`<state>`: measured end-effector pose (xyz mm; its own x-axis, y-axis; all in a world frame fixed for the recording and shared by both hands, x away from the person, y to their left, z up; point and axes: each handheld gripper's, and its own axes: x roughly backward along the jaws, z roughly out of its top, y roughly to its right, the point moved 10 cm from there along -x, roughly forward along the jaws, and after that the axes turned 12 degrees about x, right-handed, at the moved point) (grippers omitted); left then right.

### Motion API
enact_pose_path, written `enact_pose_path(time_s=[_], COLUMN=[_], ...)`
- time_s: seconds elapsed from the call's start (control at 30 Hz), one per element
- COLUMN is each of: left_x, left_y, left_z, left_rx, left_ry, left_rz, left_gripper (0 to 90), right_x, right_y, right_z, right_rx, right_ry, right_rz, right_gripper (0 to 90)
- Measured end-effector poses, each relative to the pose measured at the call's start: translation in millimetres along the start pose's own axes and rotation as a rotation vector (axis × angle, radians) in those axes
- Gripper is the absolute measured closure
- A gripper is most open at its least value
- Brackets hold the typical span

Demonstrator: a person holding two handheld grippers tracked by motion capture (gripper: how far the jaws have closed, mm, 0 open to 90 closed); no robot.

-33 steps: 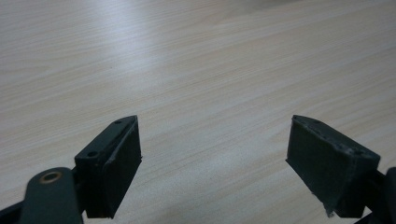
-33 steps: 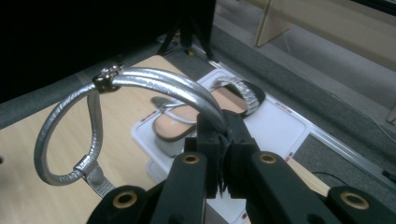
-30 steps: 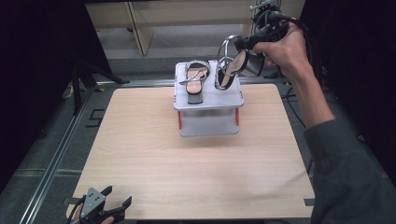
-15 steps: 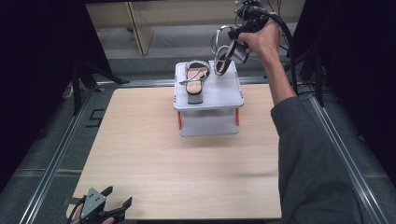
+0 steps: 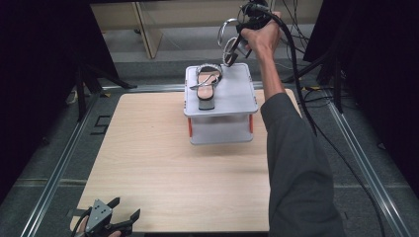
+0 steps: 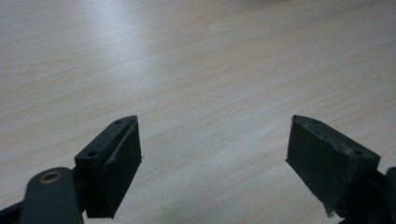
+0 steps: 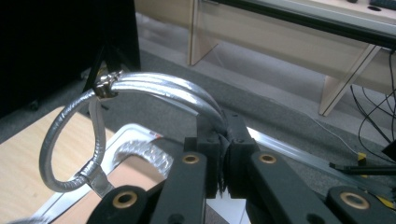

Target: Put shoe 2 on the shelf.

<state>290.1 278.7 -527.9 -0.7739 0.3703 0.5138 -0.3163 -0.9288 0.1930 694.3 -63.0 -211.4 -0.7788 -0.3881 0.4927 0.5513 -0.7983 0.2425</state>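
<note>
My right tool [image 5: 236, 45] is clenched on the silver straps of 1 sandal [image 7: 140, 88], held above the far edge of the white stand [image 5: 237, 96]. The other sandal [image 5: 206, 85] lies on the stand. My left tool [image 5: 121, 224] is released, low over the table [image 6: 210, 60].

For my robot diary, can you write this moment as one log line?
right tongs: shut on silver sandal strap, above shelf | left tongs: open, over table | other sandal: on shelf

Tongs [image 7: 223, 161] clamped on sandal strap [image 7: 163, 88]
</note>
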Motion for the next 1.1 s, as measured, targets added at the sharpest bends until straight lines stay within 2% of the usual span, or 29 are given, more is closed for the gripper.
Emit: enact_pose_path(time_s=[0.07, 0.17, 0.27, 0.33, 0.4, 0.43, 0.47, 0.5, 0.57, 0.63, 0.7, 0.73, 0.83, 0.9, 0.93, 0.97, 1.0, 1.03, 1.07, 1.1], left_x=[-0.1, 0.9, 0.2, 0.0, 0.7, 0.6, 0.2, 0.5, 0.3, 0.0, 0.2, 0.2, 0.1, 0.0, -0.1, -0.3, -0.3, -0.3, -0.2, -0.5], left_y=[0.2, -1.2, -0.3, -0.1, -3.1, -2.6, -1.2, -1.6, -1.1, -1.0, -1.2, -1.3, -1.0, -0.9, -0.7, -0.1, -0.3, -0.6, -0.6, -0.2], left_z=[-0.1, -1.0, 0.1, 0.1, -1.1, -1.4, -1.1, -1.1, -0.8, -0.7, -0.7, -0.7, -0.7, -0.7, -0.9, -1.0, -0.9, -0.9, -1.0, -0.9], left_rx=[0.002, -0.011, 0.001, 0.003, -0.023, -0.016, -0.002, -0.007, -0.006, -0.003, -0.004, -0.005, -0.004, -0.002, 0.001, 0.007, 0.006, 0.005, 0.003, 0.005], left_ry=[0.0, -0.013, 0.0, 0.0, -0.019, -0.018, -0.013, -0.014, -0.012, -0.01, -0.011, -0.011, -0.01, -0.01, -0.01, -0.009, -0.009, -0.009, -0.01, -0.008], left_rz=[0.001, 0.005, 0.005, 0.005, 0.021, 0.02, 0.014, 0.015, 0.014, 0.015, 0.016, 0.017, 0.015, 0.015, 0.014, 0.011, 0.012, 0.014, 0.013, 0.013], left_gripper=[17.2, 17.2, 17.2, 17.2, 17.2, 17.2, 17.2, 17.2, 17.2, 17.2, 17.2, 17.2, 17.2, 17.2, 17.2, 17.2, 17.2, 17.2, 17.2, 17.2], right_x=[-7.6, -10.1, -5.5, -2.7, -0.4, -0.5, 1.0, 0.2, 0.6, -1.4, -2.3, -3.1, -7.4, -11.2, -11.2, -13.1, -12.7, -14.4, -13.9, -14.5], right_y=[0.7, -4.1, -8.3, -14.3, -22.4, -24.9, -29.9, -32.3, -39.8, -41.3, -47.0, -47.5, -53.6, -55.3, -57.0, -56.5, -57.5, -57.6, -59.4, -58.2], right_z=[-5.1, -10.8, -22.7, -30.3, -41.3, -46.5, -52.9, -57.6, -68.6, -78.0, -87.0, -88.8, -101.7, -106.7, -109.5, -109.7, -112.5, -112.4, -113.9, -114.6], right_rx=[-0.001, -0.014, 0.001, 0.002, 0.015, 0.035, 0.02, 0.03, 0.009, 0.045, 0.024, 0.029, 0.029, 0.039, 0.021, 0.039, 0.035, 0.055, 0.044, 0.059], right_ry=[0.001, 0.014, -0.029, -0.022, -0.044, -0.045, -0.063, -0.059, -0.081, -0.094, -0.11, -0.105, -0.133, -0.127, -0.137, -0.122, -0.139, -0.123, -0.132, -0.13], right_rz=[-0.011, 0.016, 0.023, 0.054, 0.086, 0.094, 0.111, 0.123, 0.157, 0.16, 0.182, 0.19, 0.208, 0.214, 0.223, 0.225, 0.227, 0.231, 0.235, 0.233], right_gripper=[87.5, 87.5, 87.3, 87.1, 86.9, 86.9, 86.9, 86.8, 86.6, 86.2, 84.9, 84.6, 84.5, 84.5, 84.5, 84.5, 84.4, 84.4, 84.2, 83.9])
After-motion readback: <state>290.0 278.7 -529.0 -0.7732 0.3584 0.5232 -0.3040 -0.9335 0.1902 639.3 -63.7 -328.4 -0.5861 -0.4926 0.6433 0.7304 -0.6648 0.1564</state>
